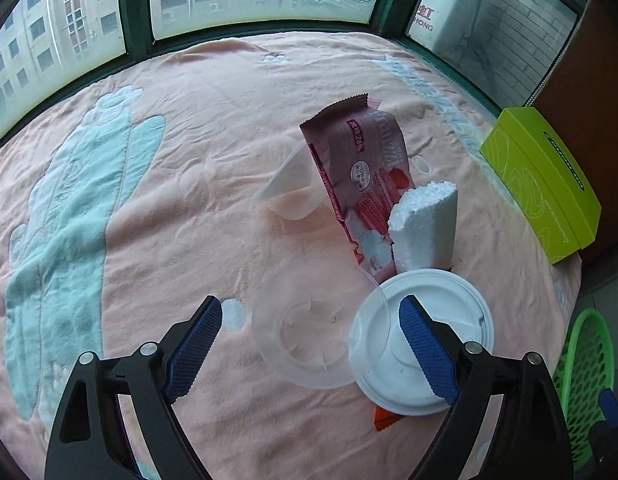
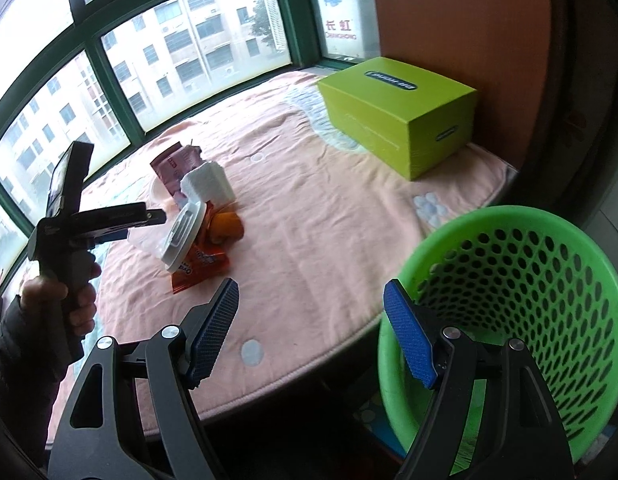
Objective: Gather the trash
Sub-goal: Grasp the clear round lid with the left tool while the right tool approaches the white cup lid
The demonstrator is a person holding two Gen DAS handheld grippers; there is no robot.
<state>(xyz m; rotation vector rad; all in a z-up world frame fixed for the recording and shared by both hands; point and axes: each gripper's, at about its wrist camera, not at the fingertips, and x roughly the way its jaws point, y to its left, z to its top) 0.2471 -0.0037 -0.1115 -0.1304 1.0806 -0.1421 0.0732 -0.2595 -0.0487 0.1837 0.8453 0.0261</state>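
The left gripper (image 1: 311, 340) has its jaws spread wide with nothing clamped; between its blue ribbed pads (image 1: 427, 350) lies a clear plastic lid (image 1: 309, 328), round and shallow, flat on the pink blanket (image 1: 189, 160). The right-hand pad stands in front of a white plastic lid (image 1: 441, 304), a ridged disc that overlaps the clear one's edge and leans on the pile behind it. Whether any pad touches either lid cannot be told. From under the white lid pokes a corner of an orange wrapper (image 1: 383, 420), glossy and crumpled. Just beyond stands a block of white foam (image 1: 425, 228), grainy and broken at the top, beside a tall pink snack bag (image 1: 361, 168) with a crimped edge, and a translucent plastic cup (image 1: 289, 188) lies on its side next to that bag. The right gripper (image 2: 311, 328) also holds its jaws well apart and empty, near the blanket's front edge, well away from the trash pile. Close by its right-hand jaw sits a green plastic basket (image 2: 509, 280), round with perforated walls, below the edge of the blanket. A person's hand (image 2: 65, 296) grips the left tool's handle. Farther back, a lime-green cardboard box (image 2: 401, 112) rests on the soft, wrinkled blanket by green-framed windows (image 2: 97, 60).
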